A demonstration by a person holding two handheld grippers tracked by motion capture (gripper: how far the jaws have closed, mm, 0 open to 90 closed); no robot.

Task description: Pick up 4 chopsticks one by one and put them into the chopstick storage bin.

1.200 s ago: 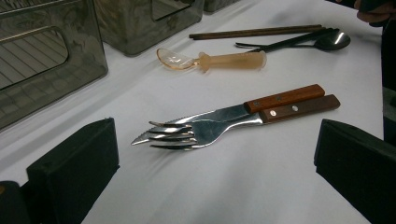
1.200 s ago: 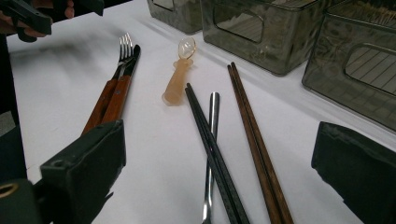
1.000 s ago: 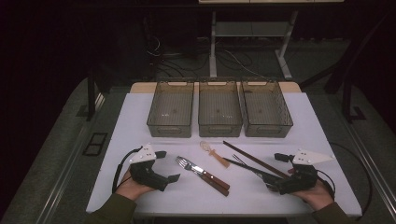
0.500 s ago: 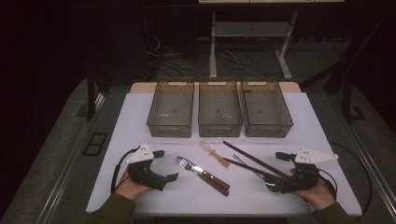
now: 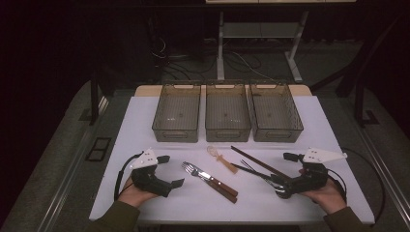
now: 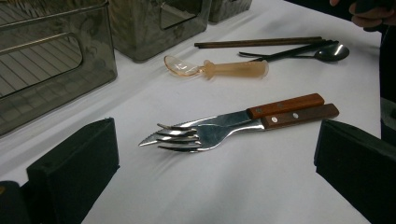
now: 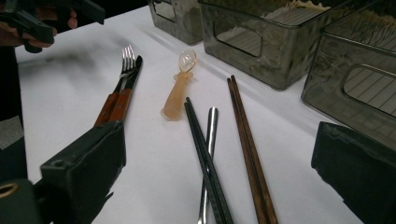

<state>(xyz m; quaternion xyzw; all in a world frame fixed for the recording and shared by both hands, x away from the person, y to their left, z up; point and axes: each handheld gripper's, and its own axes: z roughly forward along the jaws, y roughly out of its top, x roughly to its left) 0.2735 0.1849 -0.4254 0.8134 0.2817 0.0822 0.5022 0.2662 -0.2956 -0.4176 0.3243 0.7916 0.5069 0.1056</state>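
Three bins on white table

Dark lab: white-covered table, floor cables

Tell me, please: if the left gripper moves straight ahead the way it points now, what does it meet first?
Probably the fork lying beside the knife; they sit between the open left gripper jaws. Depth is uncertain.

Three empty smoky bins stand side by side along the white table's far edge.
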